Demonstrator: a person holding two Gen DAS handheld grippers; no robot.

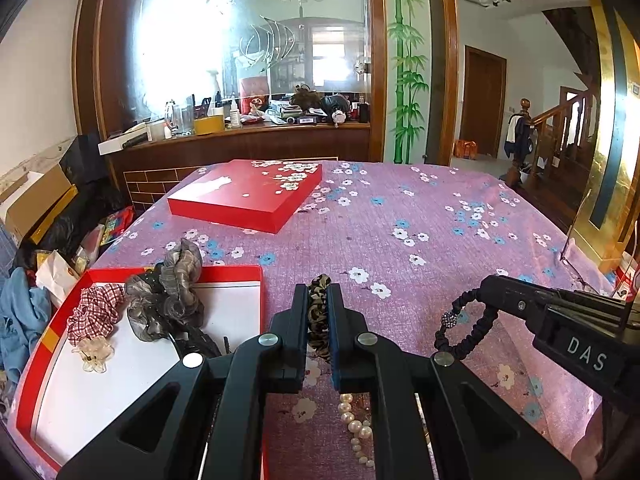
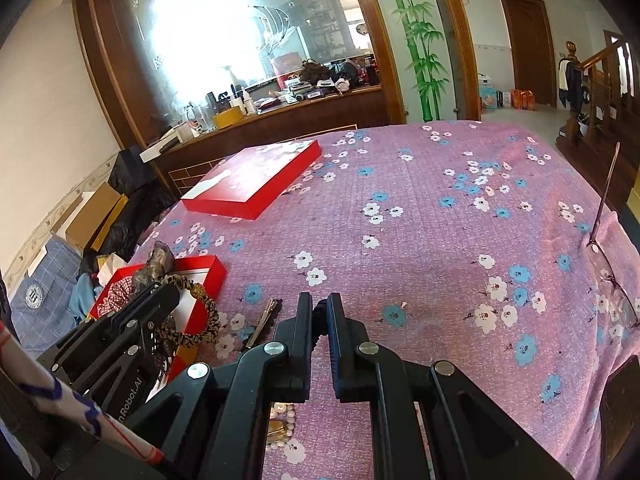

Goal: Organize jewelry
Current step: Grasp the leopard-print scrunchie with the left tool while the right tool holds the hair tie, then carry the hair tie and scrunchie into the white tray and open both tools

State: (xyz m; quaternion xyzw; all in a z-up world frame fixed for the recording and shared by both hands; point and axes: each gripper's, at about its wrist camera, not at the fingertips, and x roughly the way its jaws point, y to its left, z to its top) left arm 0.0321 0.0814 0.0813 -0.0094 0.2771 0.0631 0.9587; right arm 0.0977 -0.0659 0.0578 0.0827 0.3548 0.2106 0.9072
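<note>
Your left tongs are clamped on a leopard-print scrunchie, held above the flowered pink cloth of the counter just right of the open red box; your right tongs are closed on a dark braided bracelet. The left view shows that bracelet's whole loop with its sparkly bead and the pearl strand lying beneath you; the right view shows only a sliver of the bracelet between the fingers, but reveals a hair clip on the cloth and glasses at the far right edge. A checked scrunchie and a grey one lie in the box.
</note>
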